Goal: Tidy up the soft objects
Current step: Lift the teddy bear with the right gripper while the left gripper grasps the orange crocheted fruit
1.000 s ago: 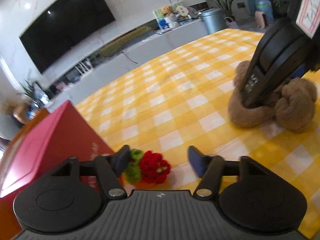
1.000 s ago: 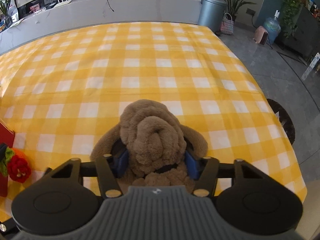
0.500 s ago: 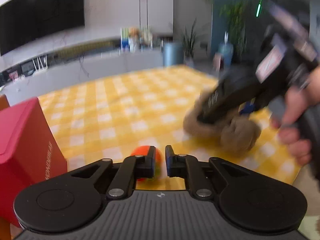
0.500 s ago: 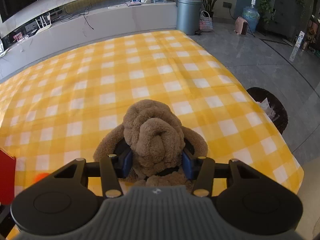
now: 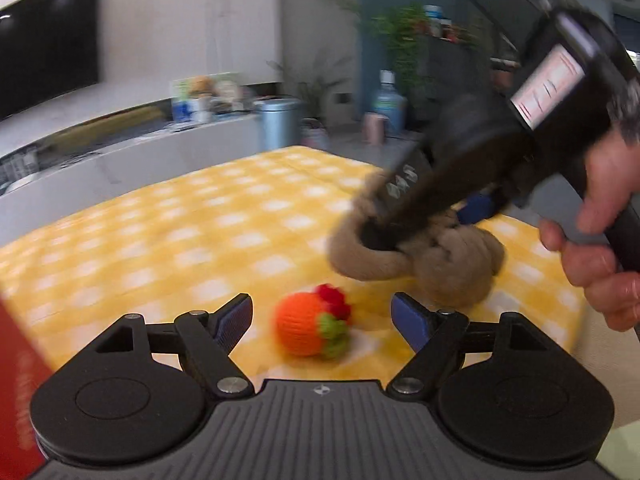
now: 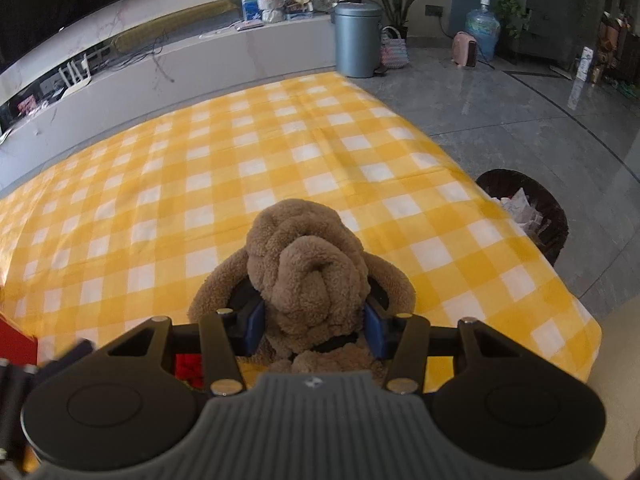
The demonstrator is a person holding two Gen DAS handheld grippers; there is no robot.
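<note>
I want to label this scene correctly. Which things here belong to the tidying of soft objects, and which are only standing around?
Belong to the job:
- brown plush dog, gripped by the right claw
- knitted orange fruit, between the open left claw
- red box

Only standing around:
- grey bin
- water bottle
- television

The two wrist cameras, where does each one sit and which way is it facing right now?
Left wrist: on the left gripper, looking along its open fingers at a knitted orange toy on the checked tablecloth; the person's right hand shows.
Right wrist: on the right gripper, angled down at the brown plush dog its pads squeeze; no hand shows.
Shared: the plush dog, tablecloth, grey bin.
</note>
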